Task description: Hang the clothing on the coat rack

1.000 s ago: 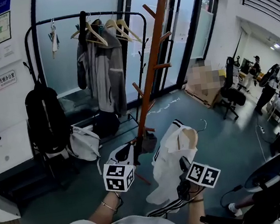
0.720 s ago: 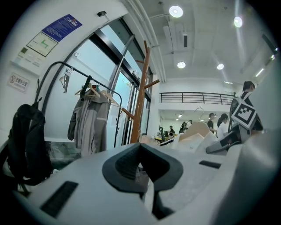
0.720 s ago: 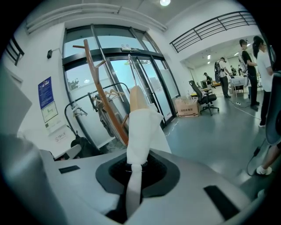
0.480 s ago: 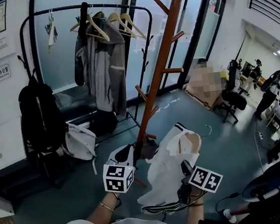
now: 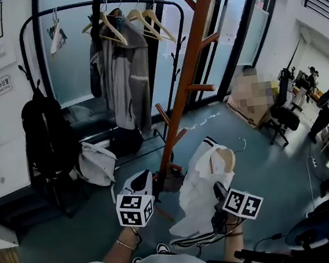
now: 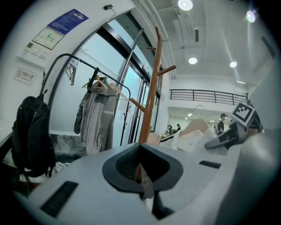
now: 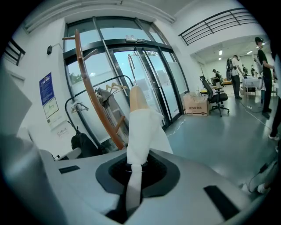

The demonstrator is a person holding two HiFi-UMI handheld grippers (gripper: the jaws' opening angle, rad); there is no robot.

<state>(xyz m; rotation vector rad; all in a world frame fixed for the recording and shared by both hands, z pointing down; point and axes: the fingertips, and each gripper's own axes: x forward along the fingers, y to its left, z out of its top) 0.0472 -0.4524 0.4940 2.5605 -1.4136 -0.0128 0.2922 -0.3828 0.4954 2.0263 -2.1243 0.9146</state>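
A white garment (image 5: pixel 199 198) with dark-striped trim hangs on a wooden hanger (image 5: pixel 223 161) to the right of the orange wooden coat rack (image 5: pixel 186 83). My right gripper (image 5: pixel 218 191) is shut on the garment's fabric (image 7: pixel 142 132), which bunches between the jaws in the right gripper view. The hanger's metal hook (image 5: pixel 238 144) points up, away from the rack's pegs. My left gripper (image 5: pixel 140 182) is low by the rack's base, jaws together, with nothing in them. In the left gripper view the rack (image 6: pixel 151 92) stands straight ahead of my left gripper (image 6: pixel 141 173).
Behind the rack, a black clothes rail (image 5: pixel 107 4) carries a grey jacket (image 5: pixel 120 74) and bare wooden hangers. A black backpack (image 5: pixel 47 142) and a white bag (image 5: pixel 97 163) are at the left. A cardboard box (image 5: pixel 249 96) and office chairs stand at the right.
The head view has shifted slightly. Both grippers sit a little lower in the frame, and the right one still holds the white garment beside the rack.
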